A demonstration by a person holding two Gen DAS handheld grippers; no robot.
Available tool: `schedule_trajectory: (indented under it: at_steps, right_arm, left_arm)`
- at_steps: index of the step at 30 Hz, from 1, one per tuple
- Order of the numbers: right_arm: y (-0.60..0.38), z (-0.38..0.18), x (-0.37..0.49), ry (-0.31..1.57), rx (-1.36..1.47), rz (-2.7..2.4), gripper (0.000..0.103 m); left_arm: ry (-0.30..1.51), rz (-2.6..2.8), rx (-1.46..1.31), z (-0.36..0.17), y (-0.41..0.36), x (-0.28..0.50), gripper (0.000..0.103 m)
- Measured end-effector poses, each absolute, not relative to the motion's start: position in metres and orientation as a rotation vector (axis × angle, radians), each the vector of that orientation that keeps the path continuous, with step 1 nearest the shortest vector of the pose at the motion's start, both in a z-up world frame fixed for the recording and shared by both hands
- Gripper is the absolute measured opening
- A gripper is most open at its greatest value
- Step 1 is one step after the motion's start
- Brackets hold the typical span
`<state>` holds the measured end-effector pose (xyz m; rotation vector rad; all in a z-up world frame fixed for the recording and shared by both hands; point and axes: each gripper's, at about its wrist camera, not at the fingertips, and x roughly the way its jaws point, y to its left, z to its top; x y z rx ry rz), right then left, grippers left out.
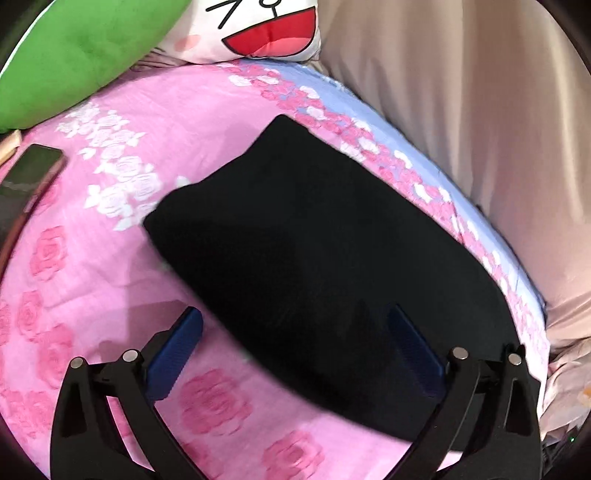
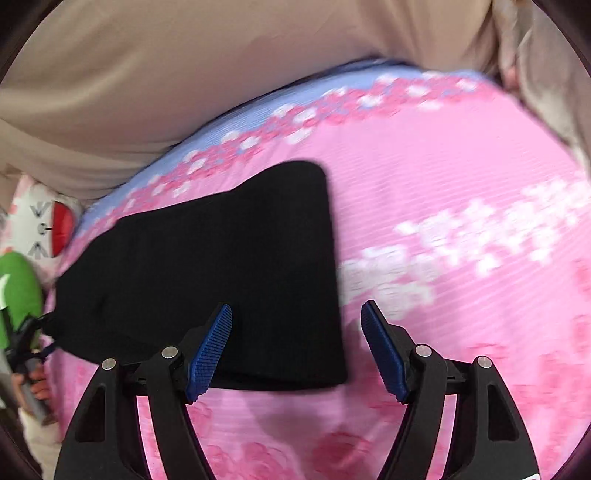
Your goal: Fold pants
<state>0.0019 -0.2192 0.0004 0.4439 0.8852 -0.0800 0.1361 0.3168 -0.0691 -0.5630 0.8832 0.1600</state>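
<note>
The black pants (image 1: 314, 266) lie folded into a compact, roughly rectangular bundle on the pink rose-print bedsheet (image 1: 92, 258). My left gripper (image 1: 295, 317) is open and empty, its blue pads above the bundle's near left edge. In the right wrist view the same pants (image 2: 221, 258) lie left of centre on the sheet (image 2: 461, 177). My right gripper (image 2: 297, 314) is open and empty, hovering over the bundle's near right corner. The other gripper (image 2: 26, 339) shows at the far left edge, held in a hand.
A green cushion (image 1: 74, 62) and a white cartoon-face pillow (image 1: 258, 29) sit at the head of the bed. A dark phone (image 1: 29, 173) lies at the sheet's left edge. Beige curtain fabric (image 1: 461, 110) hangs along the far side of the bed.
</note>
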Motion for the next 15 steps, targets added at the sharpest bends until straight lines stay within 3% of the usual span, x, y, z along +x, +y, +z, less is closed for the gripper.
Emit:
schedule_trajectory:
  at_steps: [4, 5, 6, 7, 9, 15]
  right_arm:
    - [-0.212, -0.01, 0.017, 0.871, 0.443, -0.067, 0.076]
    - [-0.209, -0.009, 0.019, 0.87, 0.428, -0.072, 0.066]
    - [-0.206, -0.009, 0.02, 0.867, 0.422, -0.061, 0.045]
    - [-0.203, -0.007, 0.019, 0.857, 0.436, -0.041, 0.035]
    - [-0.208, 0.002, 0.013, 0.831, 0.417, -0.045, 0.024]
    - [-0.224, 0.049, -0.018, 0.735, 0.379, -0.027, 0.019]
  left_arm:
    - [0.875, 0.203, -0.54, -0.07, 0.314, 0.145, 0.096]
    - [0.875, 0.205, -0.527, -0.069, 0.311, 0.147, 0.089]
    - [0.877, 0.234, -0.501, -0.068, 0.311, 0.147, 0.062]
    - [0.883, 0.268, -0.473, -0.066, 0.309, 0.147, 0.032]
    - [0.894, 0.227, -0.513, -0.066, 0.312, 0.145, 0.02]
    - [0.853, 0.183, -0.462, -0.029, 0.296, 0.12, 0.017]
